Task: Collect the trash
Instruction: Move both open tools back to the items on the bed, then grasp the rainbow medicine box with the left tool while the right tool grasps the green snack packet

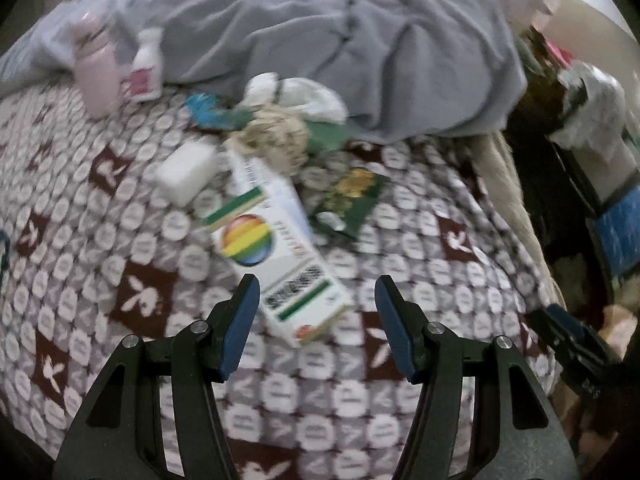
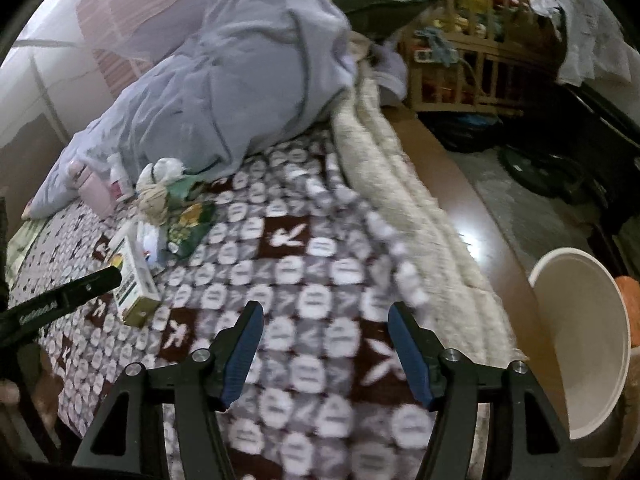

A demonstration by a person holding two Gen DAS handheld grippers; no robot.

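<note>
Both claws hang released over the bed [image 2: 304, 280], the left claw [image 1: 316, 292] just above a carton [image 1: 276, 256]. Past it lie a green packet [image 1: 352, 204], white block [image 1: 186, 172], crumpled paper [image 1: 276, 136]. Bucket [image 2: 580, 344] stands bedside.

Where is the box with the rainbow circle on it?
The rainbow box lies flat on the patterned bedspread, mid-frame in the left wrist view, between the white block and the green packet.

Each gripper [image 1: 316, 288] [image 2: 326, 314] — black frame, blue ribbed pads, silver pivot screws.
</note>
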